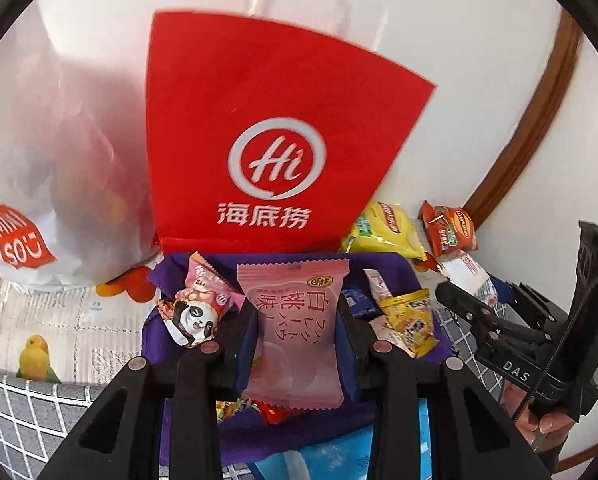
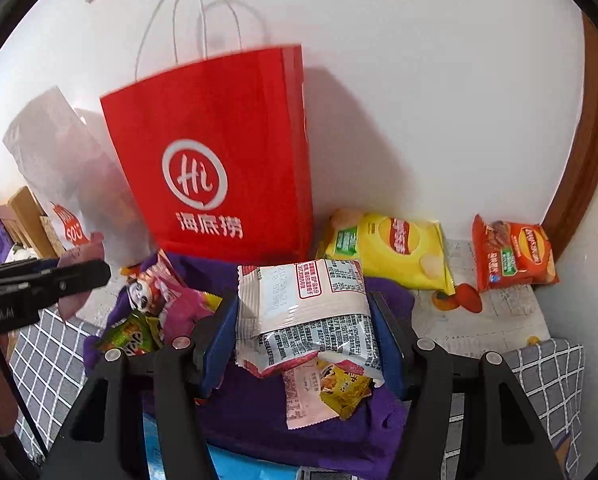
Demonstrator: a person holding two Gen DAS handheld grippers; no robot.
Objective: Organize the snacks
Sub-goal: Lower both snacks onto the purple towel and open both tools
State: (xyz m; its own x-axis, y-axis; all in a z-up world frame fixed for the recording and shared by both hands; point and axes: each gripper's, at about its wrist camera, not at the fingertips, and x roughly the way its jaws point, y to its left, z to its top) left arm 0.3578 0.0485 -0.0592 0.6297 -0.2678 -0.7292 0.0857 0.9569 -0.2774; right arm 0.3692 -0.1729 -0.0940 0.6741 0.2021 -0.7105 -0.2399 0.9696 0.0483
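Snacks are in both my tools: my left gripper [image 1: 295, 344] pinches a pink packet [image 1: 293, 332], my right gripper [image 2: 303, 340] clamps a white packet [image 2: 303, 316], both over the purple bag [image 2: 259, 412]. Next, I judge, comes lowering each inside before letting go.

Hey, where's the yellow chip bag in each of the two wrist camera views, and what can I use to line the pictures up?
Left wrist view: the yellow chip bag lies right of centre, against the wall, just right of the red paper bag's lower corner.
Right wrist view: the yellow chip bag sits right of centre on the table, between the red paper bag and an orange chip bag.
Shared landmark: the red paper bag with the white "Hi" logo.
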